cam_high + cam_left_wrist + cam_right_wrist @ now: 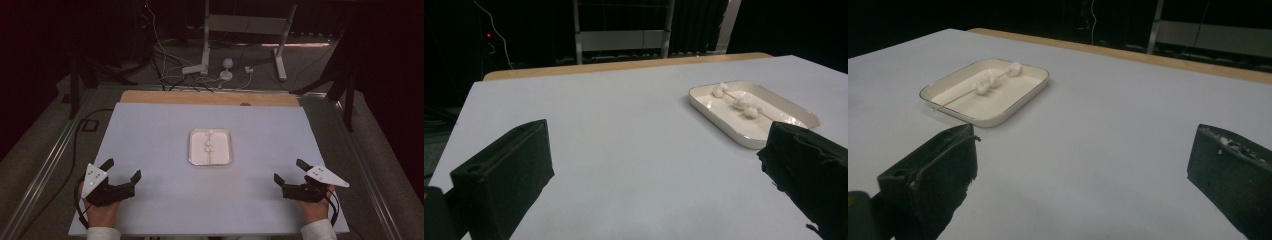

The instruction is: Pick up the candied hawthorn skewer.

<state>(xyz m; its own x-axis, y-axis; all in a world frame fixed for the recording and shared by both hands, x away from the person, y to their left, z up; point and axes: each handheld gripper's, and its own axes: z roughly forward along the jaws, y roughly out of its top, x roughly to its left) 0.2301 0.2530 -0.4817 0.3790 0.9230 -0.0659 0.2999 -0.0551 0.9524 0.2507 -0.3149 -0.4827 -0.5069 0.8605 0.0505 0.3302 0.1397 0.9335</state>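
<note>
Pale table [150, 150] with a wooden strip along its far edge. White tray [196, 159] near the table's middle, well apart from both tongs and roughly midway between them. In it lies a thin skewer [955, 97] with three small white lumps [740, 103] threaded on — what they are is hard to make out. Left tongs [121, 170] at the near left corner, jaws wide apart, holding nothing. Right tongs [289, 170] at the near right corner — jaws equally spread, empty. Both hands are cut off at the bottom edge.
</note>
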